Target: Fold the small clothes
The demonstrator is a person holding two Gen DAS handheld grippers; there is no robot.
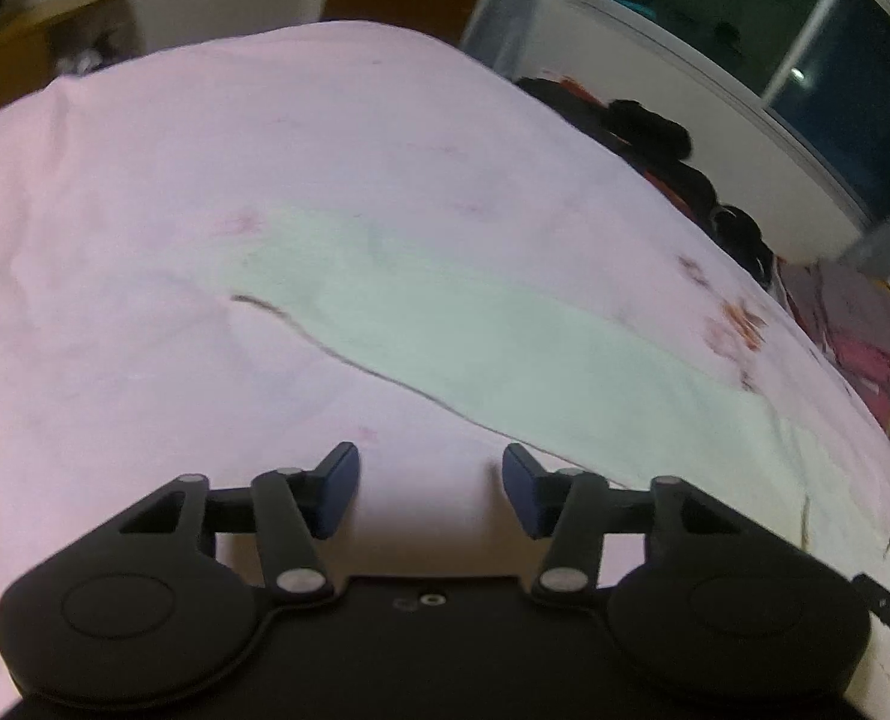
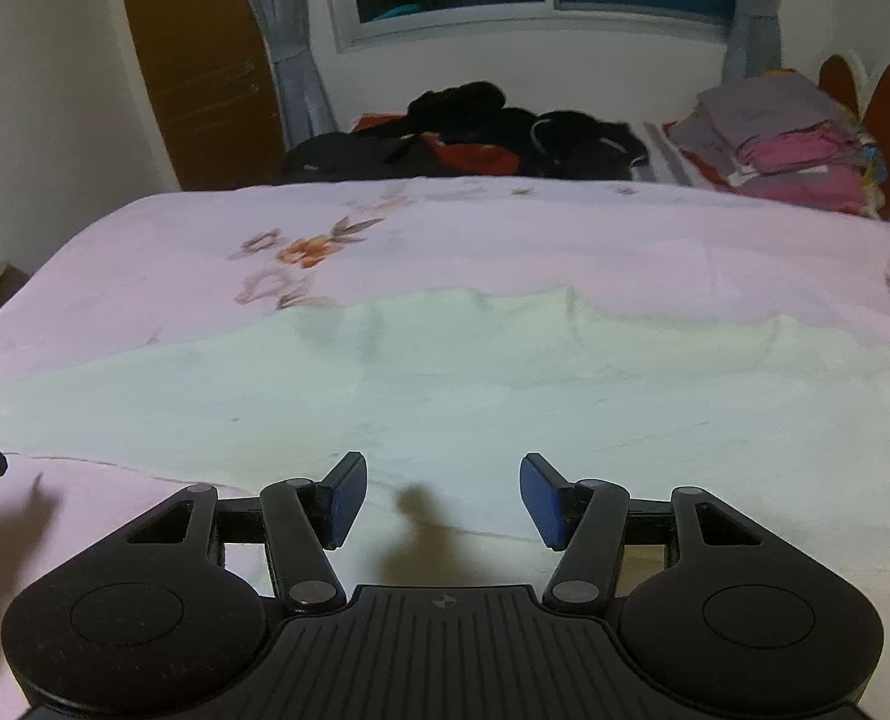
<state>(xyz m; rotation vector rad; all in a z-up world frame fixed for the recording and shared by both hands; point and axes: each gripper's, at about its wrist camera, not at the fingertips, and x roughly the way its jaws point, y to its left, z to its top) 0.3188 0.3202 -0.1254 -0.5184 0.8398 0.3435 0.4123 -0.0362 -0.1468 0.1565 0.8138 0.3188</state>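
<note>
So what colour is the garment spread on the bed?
The garment is pale mint green, plain; clearest in the right wrist view.

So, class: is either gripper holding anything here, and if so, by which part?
Nothing is held. The left gripper and right gripper are both open, with the pale green cloth lying flat on the bed.

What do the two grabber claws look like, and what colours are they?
Both are matte black plastic. The left gripper and right gripper each have two round black bumps at the base, jointed black bars with silver pins, and flat dark blue pads on the fingertips. The right one has a ribbed middle plate with a tiny round logo; the left one's plate is smooth.
</note>
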